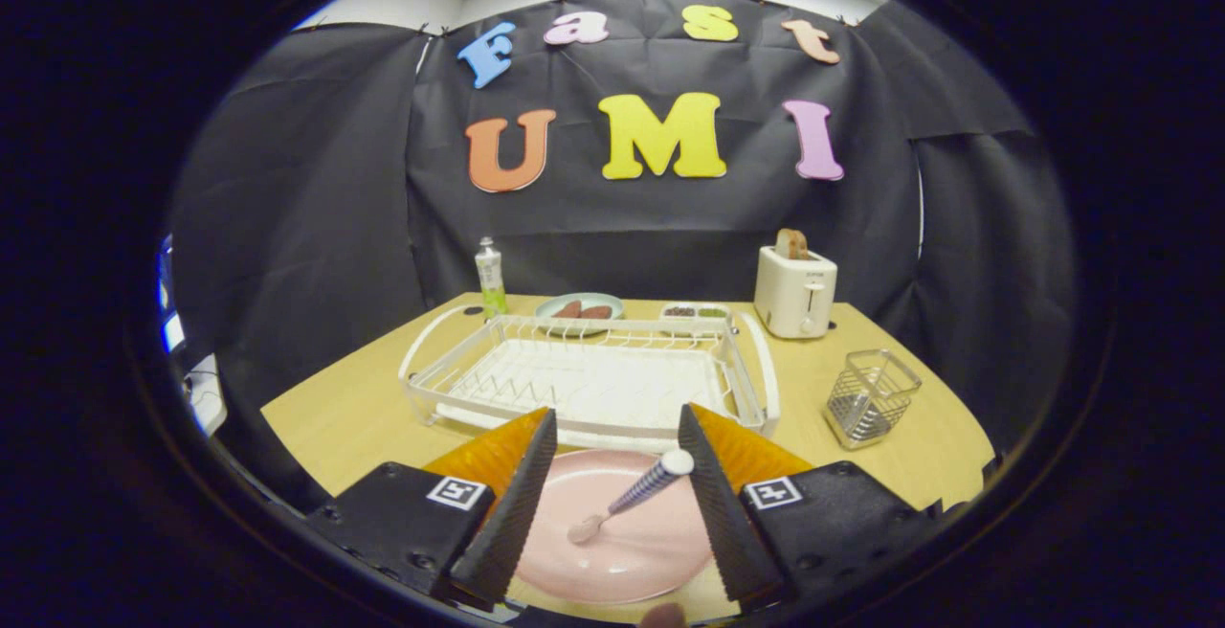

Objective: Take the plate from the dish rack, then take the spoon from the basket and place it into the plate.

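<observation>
Spread wide at the bottom centre of the frame, the tongs [617, 427] grip nothing, their two dark fingers [517, 504] standing either side of a pink plate [622, 551] on the wooden table [354, 408]. On that plate lies the spoon [627, 496], bowl toward lower left and striped handle tip touching or just beside the right finger (I cannot tell which). Beyond, mid-frame, sits the white dish rack [593, 379], with the wire basket [871, 396] to its right and a toaster [794, 291] behind.

The spoon [627, 497] is laid in the plate [622, 551]; the dish rack [589, 384] is set behind, the basket [871, 398] rightward.
</observation>
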A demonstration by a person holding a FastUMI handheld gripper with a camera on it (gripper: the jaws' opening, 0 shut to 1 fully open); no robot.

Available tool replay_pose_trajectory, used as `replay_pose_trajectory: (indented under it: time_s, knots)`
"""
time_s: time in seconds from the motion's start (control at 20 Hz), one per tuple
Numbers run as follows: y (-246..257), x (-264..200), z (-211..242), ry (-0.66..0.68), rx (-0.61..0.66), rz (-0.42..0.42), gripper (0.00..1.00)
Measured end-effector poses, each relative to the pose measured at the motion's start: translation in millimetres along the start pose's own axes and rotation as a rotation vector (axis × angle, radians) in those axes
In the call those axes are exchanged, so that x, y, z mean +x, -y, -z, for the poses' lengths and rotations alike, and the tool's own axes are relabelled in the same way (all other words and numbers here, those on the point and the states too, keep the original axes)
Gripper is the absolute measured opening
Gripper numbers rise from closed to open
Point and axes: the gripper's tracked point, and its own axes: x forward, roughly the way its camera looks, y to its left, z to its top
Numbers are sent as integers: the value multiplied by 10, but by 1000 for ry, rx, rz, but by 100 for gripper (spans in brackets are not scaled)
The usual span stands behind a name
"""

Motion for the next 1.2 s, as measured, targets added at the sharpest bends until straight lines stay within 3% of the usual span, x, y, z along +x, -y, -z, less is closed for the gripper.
replay_pose_trajectory:
  time_s: [0.1, 0.25, 0.75, 1.2]
  knots:
    - [64, -34, -112, 30, -2, 8, 93]
    - [141, -106, -226, 64, 8, 12, 97]
    - [534, -860, -329, 308, -10, 91, 100]
    - [692, -1301, 167, 351, 38, 119, 100]
